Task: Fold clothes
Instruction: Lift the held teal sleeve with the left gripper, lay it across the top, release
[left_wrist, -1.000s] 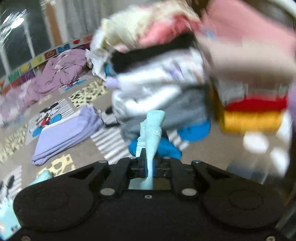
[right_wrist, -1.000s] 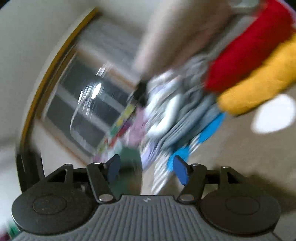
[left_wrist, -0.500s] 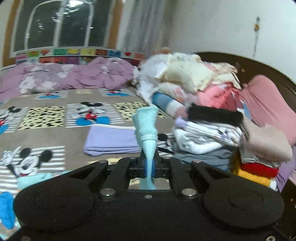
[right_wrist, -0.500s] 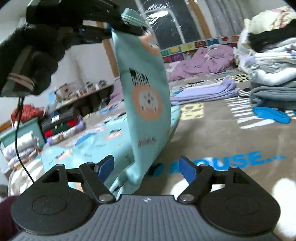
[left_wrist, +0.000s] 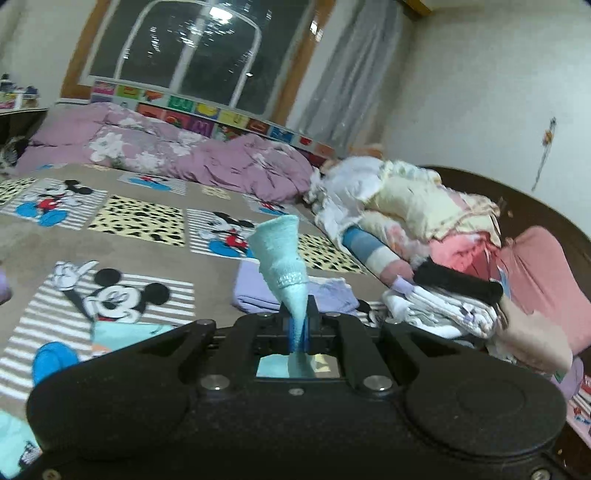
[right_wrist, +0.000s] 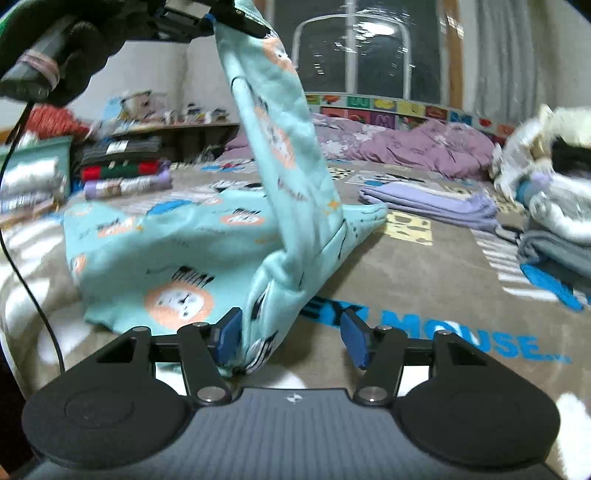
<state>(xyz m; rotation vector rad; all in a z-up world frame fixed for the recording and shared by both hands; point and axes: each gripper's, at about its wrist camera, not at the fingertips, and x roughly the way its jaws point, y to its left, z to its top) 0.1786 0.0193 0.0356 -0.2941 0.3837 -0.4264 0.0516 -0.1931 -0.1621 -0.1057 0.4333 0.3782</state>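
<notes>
Left wrist view: the left hand-held gripper (left_wrist: 297, 325) has its fingers pressed together on a bunched edge of the light blue garment (left_wrist: 282, 258), which stands up from between them as a narrow cone with a ribbed end. Beyond it lie the bed (left_wrist: 122, 236) with a cartoon-mouse blanket, a folded lilac cloth (left_wrist: 258, 288), a crumpled purple quilt (left_wrist: 177, 155), and, to the right, a stack of clothes (left_wrist: 424, 258) against the dark headboard (left_wrist: 517, 206).

Right wrist view: the right hand-held gripper (right_wrist: 291, 338) is spread, its blue pads (right_wrist: 354, 338) well apart. A twisted lower fold of the light blue garment (right_wrist: 280, 206) hangs just beside the left pad; whether it touches cannot be told. The garment rises as a taut strip to the left hand-held gripper (right_wrist: 236, 18), held by a dark-gloved hand (right_wrist: 70, 48) at upper left, while the rest of it lies spread on the bed (right_wrist: 424, 280). Folded clothes (right_wrist: 122, 166) are piled at the far left.
</notes>
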